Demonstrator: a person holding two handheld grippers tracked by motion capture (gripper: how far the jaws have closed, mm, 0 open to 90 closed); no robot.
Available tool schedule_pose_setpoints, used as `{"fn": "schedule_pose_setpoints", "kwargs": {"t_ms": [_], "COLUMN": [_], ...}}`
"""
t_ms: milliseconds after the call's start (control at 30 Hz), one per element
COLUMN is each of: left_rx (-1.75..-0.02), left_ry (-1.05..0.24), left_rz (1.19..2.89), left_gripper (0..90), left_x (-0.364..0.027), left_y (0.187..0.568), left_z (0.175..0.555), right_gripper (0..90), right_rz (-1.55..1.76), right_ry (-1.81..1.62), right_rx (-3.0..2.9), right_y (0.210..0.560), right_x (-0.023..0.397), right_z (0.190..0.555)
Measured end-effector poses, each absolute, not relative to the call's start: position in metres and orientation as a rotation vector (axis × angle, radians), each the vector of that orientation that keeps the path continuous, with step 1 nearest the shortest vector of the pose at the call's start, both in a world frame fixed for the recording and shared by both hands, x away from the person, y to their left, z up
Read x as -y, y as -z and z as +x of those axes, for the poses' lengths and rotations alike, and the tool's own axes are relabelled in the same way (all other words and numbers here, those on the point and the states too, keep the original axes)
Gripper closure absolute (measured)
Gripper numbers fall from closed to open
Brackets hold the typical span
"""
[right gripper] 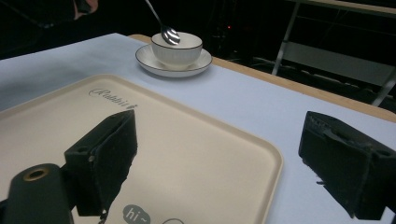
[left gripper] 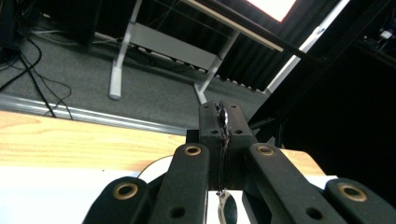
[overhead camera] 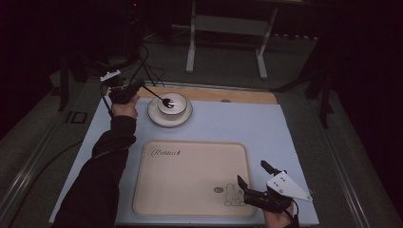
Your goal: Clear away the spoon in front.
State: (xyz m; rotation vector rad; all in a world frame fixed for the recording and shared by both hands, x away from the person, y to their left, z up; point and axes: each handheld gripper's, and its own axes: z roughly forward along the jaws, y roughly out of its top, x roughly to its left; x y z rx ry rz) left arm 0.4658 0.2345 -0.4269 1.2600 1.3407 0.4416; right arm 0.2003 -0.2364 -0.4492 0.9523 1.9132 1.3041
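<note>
I see the left gripper [overhead camera: 138, 87] at the far left, forearm stretched forward in a dark sleeve, jaws clamped together. The right gripper [overhead camera: 252, 176] sits near me, low, jaws spread wide apart.

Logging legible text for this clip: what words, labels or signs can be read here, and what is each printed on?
"hi~" in a small grey speech bubble on the cream rectangular plastic tray, seen in the right gripper view.
A cursive word starting "Rabbi", near the tray's far left corner; its ending is too blurred to read.
The rabbit drawing carries no text.
Nothing is printed on the white bowl or its saucer.
</note>
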Motion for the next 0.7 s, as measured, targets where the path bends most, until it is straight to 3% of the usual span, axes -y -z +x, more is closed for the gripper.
{"fn": "schedule_pose_setpoints", "kwargs": {"t_ms": [700], "left_rx": [-1.230], "left_ry": [-0.442], "left_rz": [1.384], "left_gripper": [89.8], "left_x": [-0.247], "left_y": [0.380], "left_z": [0.432], "right_gripper": [11.5], "right_rz": [0.932], "right_ry": [-1.311], "right_rx": [-1.899], "right_y": [0.447], "right_x": [0.236], "right_z": [0.198]}}
